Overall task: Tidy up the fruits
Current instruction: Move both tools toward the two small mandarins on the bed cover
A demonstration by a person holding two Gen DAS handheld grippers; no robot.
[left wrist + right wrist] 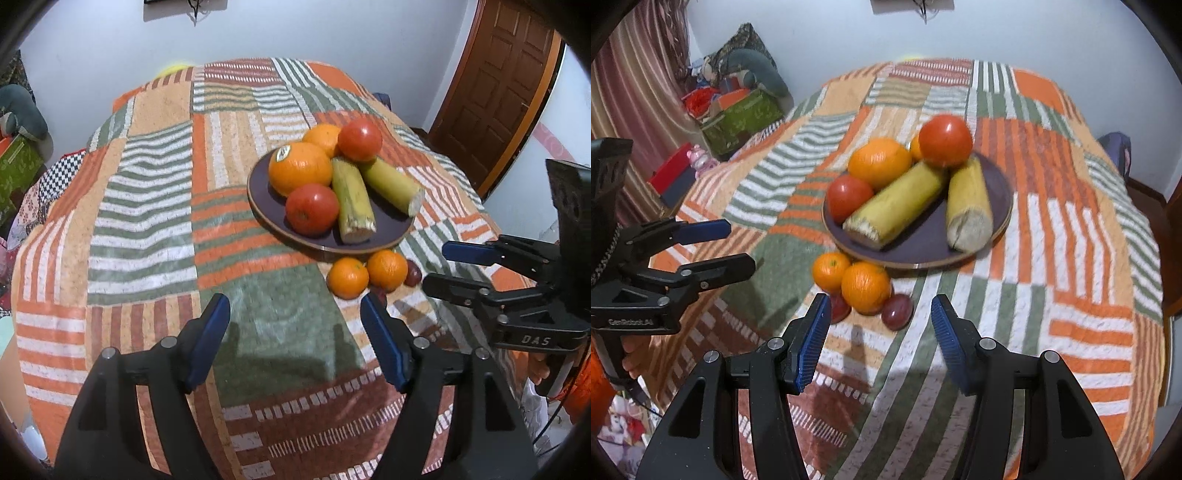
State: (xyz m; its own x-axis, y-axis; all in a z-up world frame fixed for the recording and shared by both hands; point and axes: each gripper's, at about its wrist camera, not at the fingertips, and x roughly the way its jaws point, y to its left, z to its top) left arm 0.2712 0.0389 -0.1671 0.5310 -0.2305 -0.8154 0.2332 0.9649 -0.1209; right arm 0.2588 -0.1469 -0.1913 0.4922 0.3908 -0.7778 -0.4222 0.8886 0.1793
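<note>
The loose fruit sits just off the plate's near rim: two small oranges [849,278] touching each other, w/ two small dark-red fruits [897,311] tucked right behind them on the near side, one half hidden; can't tell what kind. The plate [391,225], dark w/ a pale rim, already carries a big stickered orange [300,168], a second orange behind it, two tomatoes [312,209] and two stubby yellow-green stalk pieces [352,199], cut ends facing the cameras. All of it lies on a patchwork cloth [147,221] in orange, green & white stripes; whether a counter or a bed is underneath isn't clear. Right hand-held gripper [879,332] hangs just short of the loose cluster, jaws partly apart, nothing between them; the cluster lines up roughly w/ its gap. Left hand-held gripper [295,339] is over bare cloth a bit to the side, jaws wider, also empty. Step in hand, probably: pick up the strays, likely to join the plate. To do it well: take one fruit at a time, nearest first, pads straddling the widest part; the cloth is soft and the fruits are round, so approach from above rather than pushing in, or they'll roll. Close gently on the dark ones. Free plate room is on the near and right side.
</note>
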